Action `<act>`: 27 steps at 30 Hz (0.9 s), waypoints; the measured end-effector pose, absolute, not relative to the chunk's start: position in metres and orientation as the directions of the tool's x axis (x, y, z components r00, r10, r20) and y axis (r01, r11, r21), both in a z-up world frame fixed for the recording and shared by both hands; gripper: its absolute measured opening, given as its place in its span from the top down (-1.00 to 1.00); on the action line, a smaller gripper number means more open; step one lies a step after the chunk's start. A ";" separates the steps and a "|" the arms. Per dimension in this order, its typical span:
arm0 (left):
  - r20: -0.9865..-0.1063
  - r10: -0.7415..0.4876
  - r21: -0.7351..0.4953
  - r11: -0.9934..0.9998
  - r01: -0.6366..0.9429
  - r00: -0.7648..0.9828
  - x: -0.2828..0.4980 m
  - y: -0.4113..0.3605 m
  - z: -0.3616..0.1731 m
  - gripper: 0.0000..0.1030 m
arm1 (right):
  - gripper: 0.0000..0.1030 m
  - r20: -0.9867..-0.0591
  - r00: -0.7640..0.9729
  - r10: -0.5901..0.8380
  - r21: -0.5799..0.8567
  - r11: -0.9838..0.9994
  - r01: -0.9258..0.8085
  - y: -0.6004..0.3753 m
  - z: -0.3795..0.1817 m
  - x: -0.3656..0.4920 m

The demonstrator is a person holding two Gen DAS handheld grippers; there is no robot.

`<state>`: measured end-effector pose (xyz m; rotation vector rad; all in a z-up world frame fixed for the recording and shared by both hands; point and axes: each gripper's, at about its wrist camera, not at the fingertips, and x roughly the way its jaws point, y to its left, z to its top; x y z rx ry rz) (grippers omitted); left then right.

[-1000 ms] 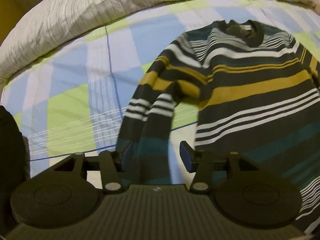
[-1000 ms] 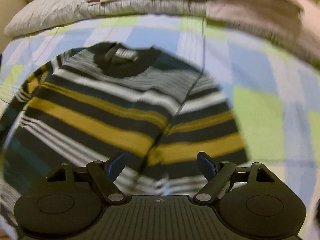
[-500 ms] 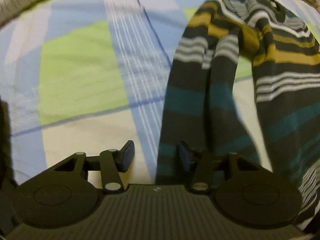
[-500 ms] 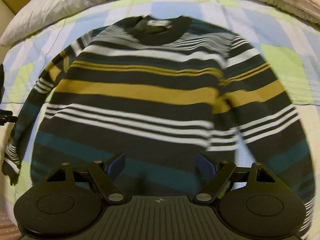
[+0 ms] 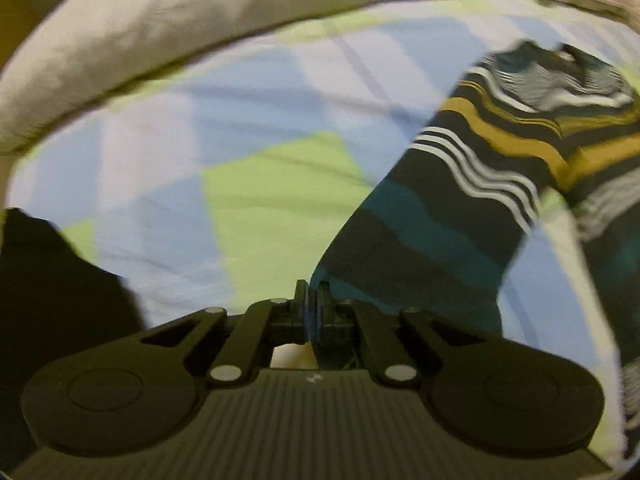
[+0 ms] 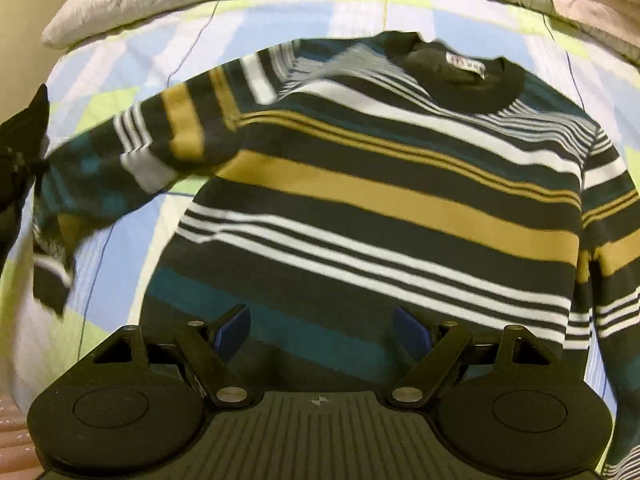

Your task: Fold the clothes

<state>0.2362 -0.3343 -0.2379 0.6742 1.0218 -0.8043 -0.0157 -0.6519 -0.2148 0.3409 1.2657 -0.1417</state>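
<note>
Sleeve (image 5: 420,240) pulled outward, left fingers (image 5: 301,308) clenched on it; right fingers (image 6: 236,328) released (collar label (image 6: 466,65) unreadable).

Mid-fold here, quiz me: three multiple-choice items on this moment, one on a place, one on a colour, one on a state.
1. Where does the striped sweater lie?
A. on a checked bedsheet
B. on a wooden floor
C. in a basket

2. What colour is the sweater's collar?
A. red
B. black
C. pink

3. How do the fingers of the right gripper stand?
A. shut on the collar
B. shut on a sleeve
C. open, gripping nothing

Answers:
1 A: blue, green and white checks of the bedsheet show all around the sweater.
2 B: the neck band is plain black, with a pale label inside.
3 C: the blue pads stand wide apart above the hem, while the left gripper has just been closing and is shut on the left sleeve.
</note>
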 end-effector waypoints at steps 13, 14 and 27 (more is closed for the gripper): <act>-0.896 -0.365 0.062 0.461 0.885 0.253 0.238 -0.423 -0.235 0.49 | -0.58 -0.952 0.302 -0.041 0.068 0.938 0.341 -0.732 -0.207 -0.019; -0.892 -0.383 0.051 0.440 0.897 0.239 0.236 -0.440 -0.236 0.46 | -0.58 -0.947 0.315 -0.058 0.055 0.940 0.336 -0.749 -0.206 -0.014; -0.899 -0.408 0.087 0.187 0.979 0.157 0.207 -0.662 -0.308 0.20 | -0.52 -0.907 0.415 -0.072 -0.109 0.992 -0.066 -0.907 -0.243 0.101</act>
